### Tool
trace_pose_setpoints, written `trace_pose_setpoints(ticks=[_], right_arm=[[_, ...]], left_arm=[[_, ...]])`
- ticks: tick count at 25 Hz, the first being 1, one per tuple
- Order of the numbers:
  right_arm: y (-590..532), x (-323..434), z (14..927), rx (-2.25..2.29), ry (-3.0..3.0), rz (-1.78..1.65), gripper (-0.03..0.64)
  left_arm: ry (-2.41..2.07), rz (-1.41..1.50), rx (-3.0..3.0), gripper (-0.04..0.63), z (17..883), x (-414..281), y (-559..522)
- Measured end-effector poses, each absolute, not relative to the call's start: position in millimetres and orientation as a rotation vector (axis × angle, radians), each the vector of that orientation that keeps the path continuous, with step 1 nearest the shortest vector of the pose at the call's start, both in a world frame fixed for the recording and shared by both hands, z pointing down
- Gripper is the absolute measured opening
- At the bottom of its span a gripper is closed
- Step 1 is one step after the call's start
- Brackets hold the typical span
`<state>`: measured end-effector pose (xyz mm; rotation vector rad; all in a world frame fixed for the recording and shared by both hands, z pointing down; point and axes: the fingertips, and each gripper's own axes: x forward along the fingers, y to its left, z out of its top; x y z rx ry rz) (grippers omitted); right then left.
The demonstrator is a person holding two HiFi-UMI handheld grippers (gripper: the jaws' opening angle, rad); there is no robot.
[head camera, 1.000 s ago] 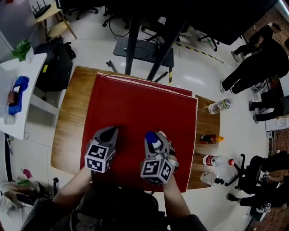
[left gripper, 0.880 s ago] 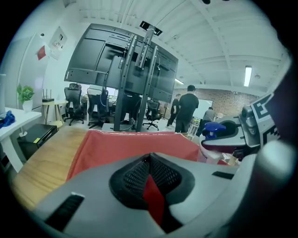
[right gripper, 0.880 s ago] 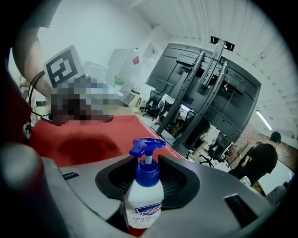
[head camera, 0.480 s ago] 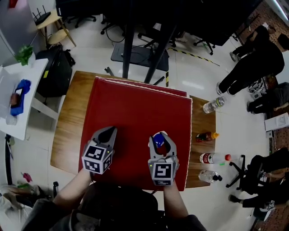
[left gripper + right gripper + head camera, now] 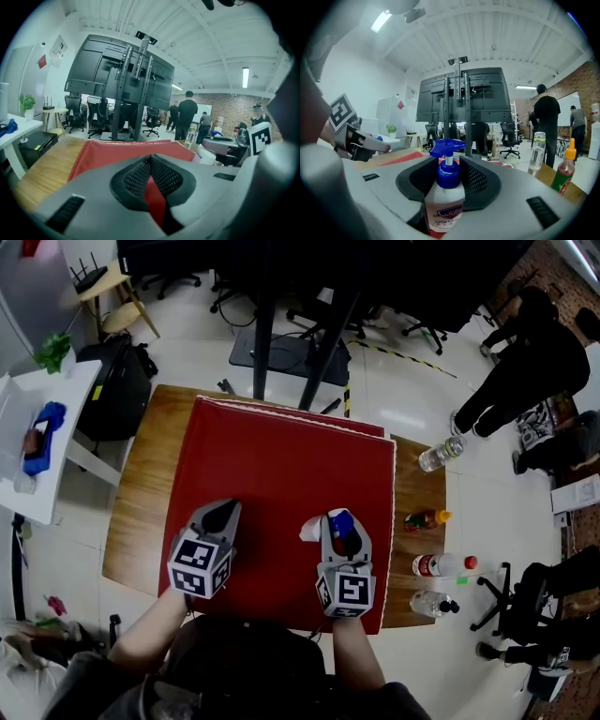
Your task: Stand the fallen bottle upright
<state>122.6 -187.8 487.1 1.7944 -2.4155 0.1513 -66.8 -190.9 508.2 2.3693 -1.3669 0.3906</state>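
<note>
A white pump bottle [image 5: 446, 197] with a blue pump head [image 5: 343, 524] stands upright between the jaws of my right gripper [image 5: 340, 518], which is shut on its body over the near right part of the red cloth [image 5: 281, 465]. In the right gripper view the black pads [image 5: 480, 180] flank the bottle's neck and the nozzle points left. I cannot see the bottle's base. My left gripper [image 5: 225, 508] hovers to the left over the cloth, apart from the bottle. Its fingertips [image 5: 149, 159] meet, with nothing between them.
The cloth covers most of a wooden table [image 5: 141, 484]. On the bare strip at the right lie or stand a clear water bottle [image 5: 439, 455], a red sauce bottle [image 5: 424, 519], a red-capped bottle [image 5: 441, 565] and another clear bottle [image 5: 431, 604]. People stand at the far right; a white side table [image 5: 37, 456] is left.
My right gripper has rolled level and shifted a little right, bringing the bottle from tilted to upright. Both grippers have risen slightly; the left stays shut.
</note>
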Motion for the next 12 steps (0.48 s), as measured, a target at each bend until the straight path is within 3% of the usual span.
trace_pose_setpoints(ticks=[12], right_arm=[[-181.0, 120.7, 488.8, 1.787, -2.469, 0.11, 0.153]], left_arm=[[-1.372, 0.407, 2.361, 0.035, 511.4, -59.3, -179.9]])
